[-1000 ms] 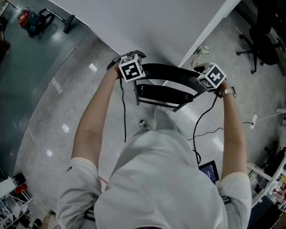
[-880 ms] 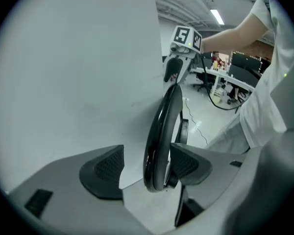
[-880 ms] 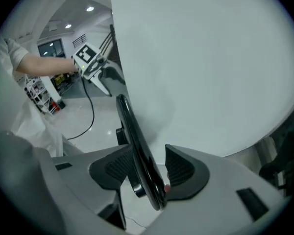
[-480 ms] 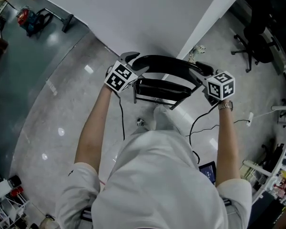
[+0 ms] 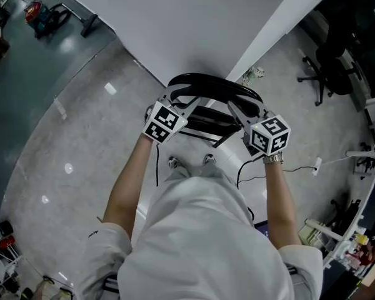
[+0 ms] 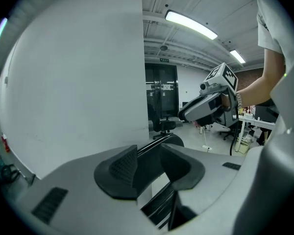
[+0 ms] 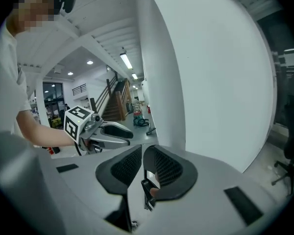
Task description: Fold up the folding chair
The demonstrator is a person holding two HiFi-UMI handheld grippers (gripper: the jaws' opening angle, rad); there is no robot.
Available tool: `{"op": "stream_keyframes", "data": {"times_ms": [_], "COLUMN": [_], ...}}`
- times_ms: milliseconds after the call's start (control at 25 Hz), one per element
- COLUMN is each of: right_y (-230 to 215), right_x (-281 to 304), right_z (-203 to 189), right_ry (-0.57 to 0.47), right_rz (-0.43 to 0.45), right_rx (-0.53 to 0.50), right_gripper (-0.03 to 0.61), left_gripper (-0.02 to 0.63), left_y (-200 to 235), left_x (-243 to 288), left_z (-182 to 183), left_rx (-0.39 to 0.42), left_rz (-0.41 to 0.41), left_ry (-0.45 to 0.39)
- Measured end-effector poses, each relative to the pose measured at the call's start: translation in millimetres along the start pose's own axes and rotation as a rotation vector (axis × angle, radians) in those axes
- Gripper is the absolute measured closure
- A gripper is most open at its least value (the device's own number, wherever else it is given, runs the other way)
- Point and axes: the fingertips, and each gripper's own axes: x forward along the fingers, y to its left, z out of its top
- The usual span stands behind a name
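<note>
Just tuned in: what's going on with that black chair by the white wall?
A standing person holds a two-jaw gripper in each hand, both on the black folding chair beside the white wall. The left gripper is clamped on a black frame bar at the chair's left side. The right gripper pinches a thin dark part at its right side. Both sets of jaws have just been closing. How far the chair is folded is unclear from above.

— Is the black folding chair point(image 5: 214, 83) whole in the head view?
— No. Only its curved back and some bars show; the left gripper point(image 5: 175, 100) and the right gripper point(image 5: 236, 108) cover its sides, and the legs are hidden.
— And between the right gripper's pads?
— One small dark piece; the rest is hidden.
</note>
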Motion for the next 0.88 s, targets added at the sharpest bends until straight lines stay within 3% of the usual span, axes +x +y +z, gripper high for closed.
{"op": "stream_keyframes", "data": {"times_ms": [200, 480, 880], "right_y": [-3.2, -32.7, -43.9], "right_x": [-8.1, -45.3, -59.5], "right_z": [0.2, -23.9, -57.1], "right_ry": [-0.018, -0.034, 0.001], "right_rz": [0.019, 0.075, 0.209], "right_rx": [-0.006, 0.044, -0.021], "right_gripper": [0.522, 0.561, 0.574], "left_gripper": [0.494, 0.533, 0.568], "left_y": [-10.5, -46.1, -115.9], "left_x": [-6.0, 2.4, 5.0], "left_z": [13.5, 28.5, -5.4], "left_rx": [-0.044, -0.115, -0.235], "left_rz": [0.073, 0.241, 0.461], "left_ry": [-0.032, -0.051, 0.038]}}
